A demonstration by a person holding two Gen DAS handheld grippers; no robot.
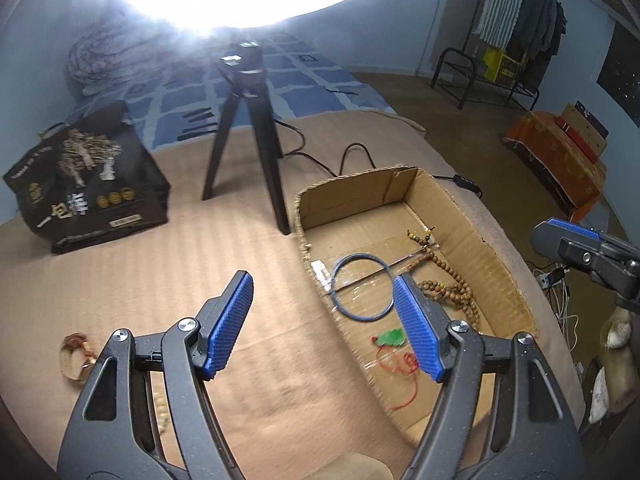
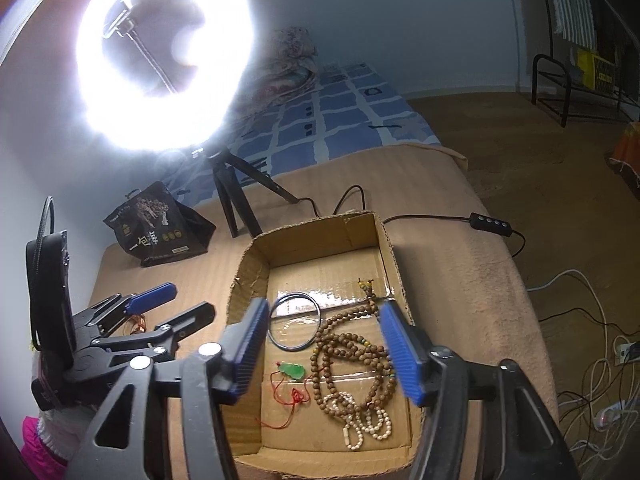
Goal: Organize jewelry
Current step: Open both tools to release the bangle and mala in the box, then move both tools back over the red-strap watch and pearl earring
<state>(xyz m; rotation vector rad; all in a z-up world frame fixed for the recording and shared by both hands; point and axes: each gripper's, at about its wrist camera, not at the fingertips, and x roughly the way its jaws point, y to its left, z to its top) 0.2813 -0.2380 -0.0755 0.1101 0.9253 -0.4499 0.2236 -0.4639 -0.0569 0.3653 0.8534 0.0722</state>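
- Lying in the open cardboard box point(image 2: 256, 256) are the jewelry pieces: a dark bangle point(image 2: 295, 321) toward the far end, a green pendant point(image 2: 293, 370) on red cord beside it, a brown bead necklace point(image 2: 352, 354) along the right wall, and a white bead string point(image 2: 366, 420) nearest the camera.
- Hanging above the box's near half, the right gripper point(image 2: 334, 350) has its jaws wide with nothing between them; the beads sit below in the gap.
- Hovering over the box's left wall, the left gripper point(image 1: 324, 328) is also wide and empty, one blue pad over the bed, the other over the box interior.
- The box sits on a tan blanket point(image 2: 460, 280) on the bed, its right wall near the blanket's edge, where the floor drops away with loose cables.
- Left of the box the blanket is open up to a small tan bracelet point(image 1: 74, 356) near the left gripper.
- Behind the box stand a tripod point(image 1: 244, 140) with a ring light point(image 2: 164, 52) and a black bag point(image 1: 88, 176), both apart from the box; a black cable runs past the far wall.
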